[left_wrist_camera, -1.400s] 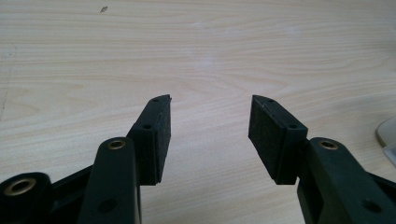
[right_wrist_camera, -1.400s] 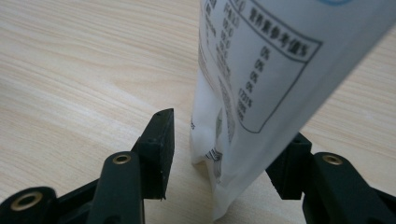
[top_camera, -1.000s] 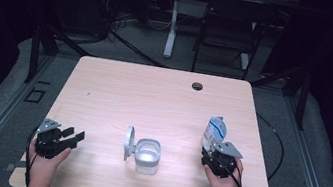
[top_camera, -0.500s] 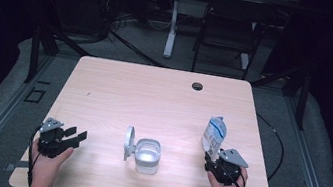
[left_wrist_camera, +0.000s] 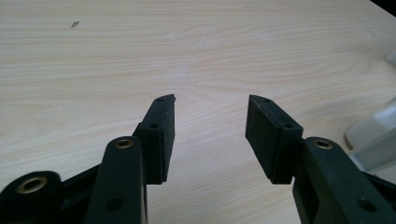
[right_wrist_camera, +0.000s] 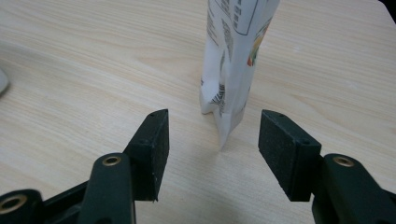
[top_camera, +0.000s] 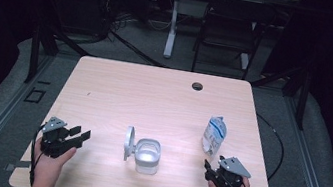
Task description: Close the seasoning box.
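- The right gripper (top_camera: 207, 165) sits at the near right of the wooden table (top_camera: 154, 96), its jaws apart and empty, aimed at the white printed pouch (top_camera: 213, 136) standing upright just beyond them.
- In the right gripper view the pouch (right_wrist_camera: 233, 60) stands slightly past the pads (right_wrist_camera: 152, 149), centred on the gap and touching neither.
- The left gripper (top_camera: 77, 136) rests at the near left, pointing toward the middle of the table; its jaws have just been closing a little, yet stand well apart with nothing between them, only bare tabletop (left_wrist_camera: 140, 56).
- A small white container (top_camera: 147, 155) with its round hinged lid (top_camera: 128, 143) flipped up stands open between the two grippers, near the front edge.
- Judged from this layout, the work is at its start: the pouch is not yet gripped, and the container looks empty.
- What seems left: closing on the pouch, carrying it to the container, and probably emptying it there.
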A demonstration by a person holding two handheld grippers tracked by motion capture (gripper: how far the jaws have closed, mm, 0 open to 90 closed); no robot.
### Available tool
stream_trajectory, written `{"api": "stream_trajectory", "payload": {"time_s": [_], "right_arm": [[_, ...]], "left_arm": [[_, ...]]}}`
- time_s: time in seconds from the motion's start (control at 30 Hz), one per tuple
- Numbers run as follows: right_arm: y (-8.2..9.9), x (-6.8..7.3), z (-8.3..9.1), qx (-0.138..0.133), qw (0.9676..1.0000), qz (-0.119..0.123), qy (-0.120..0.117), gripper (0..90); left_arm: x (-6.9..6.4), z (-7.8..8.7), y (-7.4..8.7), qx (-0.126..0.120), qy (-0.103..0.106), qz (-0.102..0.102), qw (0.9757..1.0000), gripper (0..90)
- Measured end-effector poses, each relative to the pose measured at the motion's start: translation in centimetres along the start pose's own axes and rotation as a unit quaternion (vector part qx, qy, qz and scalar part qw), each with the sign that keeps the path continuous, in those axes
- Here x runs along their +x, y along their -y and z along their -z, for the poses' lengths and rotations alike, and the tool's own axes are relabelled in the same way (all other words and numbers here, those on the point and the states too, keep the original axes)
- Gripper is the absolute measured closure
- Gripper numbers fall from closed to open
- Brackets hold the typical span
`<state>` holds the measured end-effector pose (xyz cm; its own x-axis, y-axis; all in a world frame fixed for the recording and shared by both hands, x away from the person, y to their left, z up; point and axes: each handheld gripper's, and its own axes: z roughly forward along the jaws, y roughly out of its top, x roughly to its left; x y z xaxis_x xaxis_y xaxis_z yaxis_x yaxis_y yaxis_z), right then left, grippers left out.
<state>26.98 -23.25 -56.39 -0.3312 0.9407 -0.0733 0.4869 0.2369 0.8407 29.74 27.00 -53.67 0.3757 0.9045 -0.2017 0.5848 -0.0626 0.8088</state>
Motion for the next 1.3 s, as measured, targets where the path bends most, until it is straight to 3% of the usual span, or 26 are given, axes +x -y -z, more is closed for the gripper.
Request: {"api": "stream_trajectory", "payload": {"time_s": [0.17, 0.33, 0.43, 0.67, 1.03, 1.3], "right_arm": [[-0.1, 0.3, 0.7, -0.001, 0.9999, 0.003, -0.01, 42.0], [0.2, 0.4, 0.9, 0.012, 0.9993, 0.032, -0.014, 41.9], [0.3, 0.4, 0.9, 0.017, 0.9994, 0.021, -0.022, 42.0], [0.1, 1.0, 0.9, 0.01, 0.9993, 0.028, -0.023, 41.9], [0.1, 1.1, 0.8, 0.014, 0.9993, 0.02, -0.028, 42.0], [0.1, 1.3, 0.6, 0.015, 0.9992, 0.02, -0.032, 42.0]], "left_arm": [[-0.6, 0.1, -0.1, -0.002, 0.004, -0.006, 1.0, 54.4], [-1.2, 0.2, -0.3, -0.003, 0.009, -0.018, 0.9998, 54.7], [-1.6, 0.3, -0.6, -0.004, 0.015, -0.021, 0.9997, 55.1], [-3.3, 0.6, -1.3, -0.013, 0.028, -0.042, 0.9986, 59.2], [-6.4, 0.5, -2.2, -0.004, 0.064, -0.092, 0.9937, 81.2], [-7.6, 0.4, -2.6, 0.001, 0.085, -0.105, 0.9908, 89.4]]}}
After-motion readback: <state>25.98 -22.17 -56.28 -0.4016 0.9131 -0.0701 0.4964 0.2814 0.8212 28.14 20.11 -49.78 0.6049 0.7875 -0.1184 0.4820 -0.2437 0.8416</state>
